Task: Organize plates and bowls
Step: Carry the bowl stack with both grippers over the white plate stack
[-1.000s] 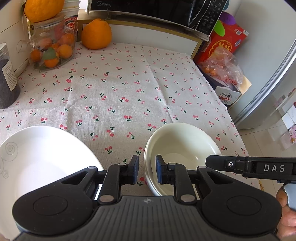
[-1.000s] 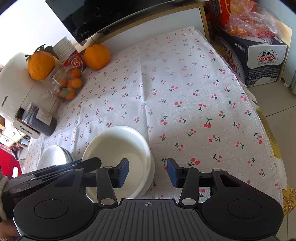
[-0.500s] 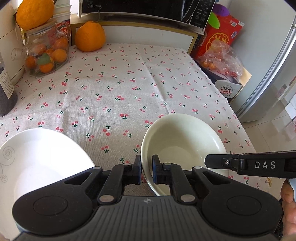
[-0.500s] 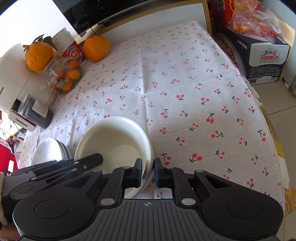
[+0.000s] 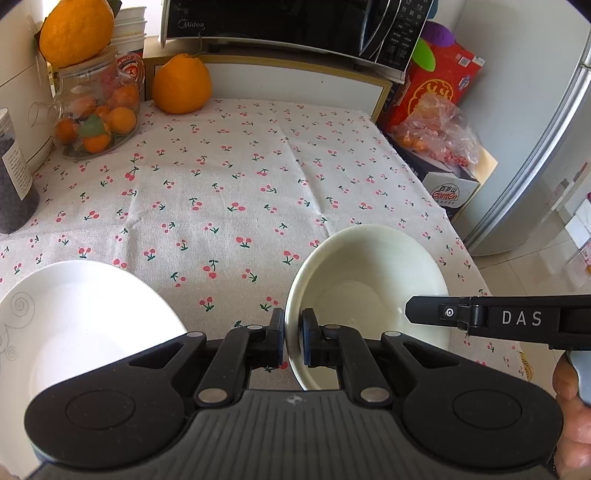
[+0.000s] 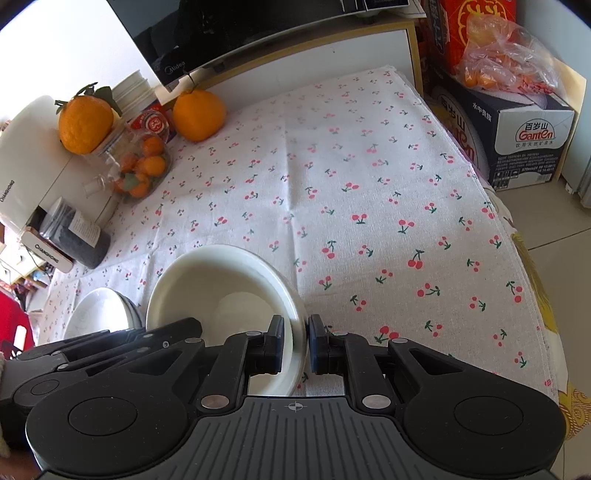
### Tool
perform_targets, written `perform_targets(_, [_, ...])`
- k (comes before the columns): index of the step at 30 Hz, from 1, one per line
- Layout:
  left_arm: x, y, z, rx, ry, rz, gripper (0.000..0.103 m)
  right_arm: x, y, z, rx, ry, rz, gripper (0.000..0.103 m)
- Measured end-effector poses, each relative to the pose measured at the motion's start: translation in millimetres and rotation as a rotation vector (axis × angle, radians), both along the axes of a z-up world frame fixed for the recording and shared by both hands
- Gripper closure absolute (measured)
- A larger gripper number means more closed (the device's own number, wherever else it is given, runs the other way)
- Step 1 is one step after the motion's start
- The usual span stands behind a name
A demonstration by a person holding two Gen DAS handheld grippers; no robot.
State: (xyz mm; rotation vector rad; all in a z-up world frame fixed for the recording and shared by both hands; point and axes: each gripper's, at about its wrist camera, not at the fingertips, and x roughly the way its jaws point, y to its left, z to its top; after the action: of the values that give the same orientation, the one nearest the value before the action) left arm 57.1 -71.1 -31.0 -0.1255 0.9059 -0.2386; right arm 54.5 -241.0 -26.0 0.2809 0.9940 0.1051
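A cream bowl [image 5: 365, 280] sits near the front right of the cherry-print tablecloth [image 5: 236, 177]. My left gripper [image 5: 293, 334] is shut on its left rim, one finger inside and one outside. My right gripper [image 6: 296, 343] is shut on the bowl's right rim [image 6: 295, 325]; the bowl [image 6: 218, 291] looks tilted up slightly in the right wrist view. A white bowl with a swirl pattern [image 5: 74, 317] lies to the left; in the right wrist view it [image 6: 96, 314] appears to top a small stack. The right gripper's body [image 5: 498, 321] shows in the left wrist view.
At the back left stand a glass jar of small oranges [image 5: 96, 118], a large orange [image 5: 181, 85], a dark canister [image 5: 14, 192] and a white appliance [image 6: 33, 158]. A microwave [image 5: 288, 22] sits behind. Boxes [image 6: 517, 140] and a fridge [image 5: 546, 147] stand off the right edge.
Both grippers closed on the cream bowl's rim, the right one from wide open. The bowl has since lifted a little and sits higher in both views.
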Motion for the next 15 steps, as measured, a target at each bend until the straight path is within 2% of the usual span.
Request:
perform_targets(10, [-4.6,-5.9,5.1,0.028,-0.051,0.001,0.095,-2.1,-0.9,6.7,-0.003,-0.044,-0.006,0.089])
perform_targets(15, [-8.9,-6.0,11.9,0.03,-0.084,0.002,0.095,-5.8,1.4,15.9,-0.02,-0.107,0.001,0.089])
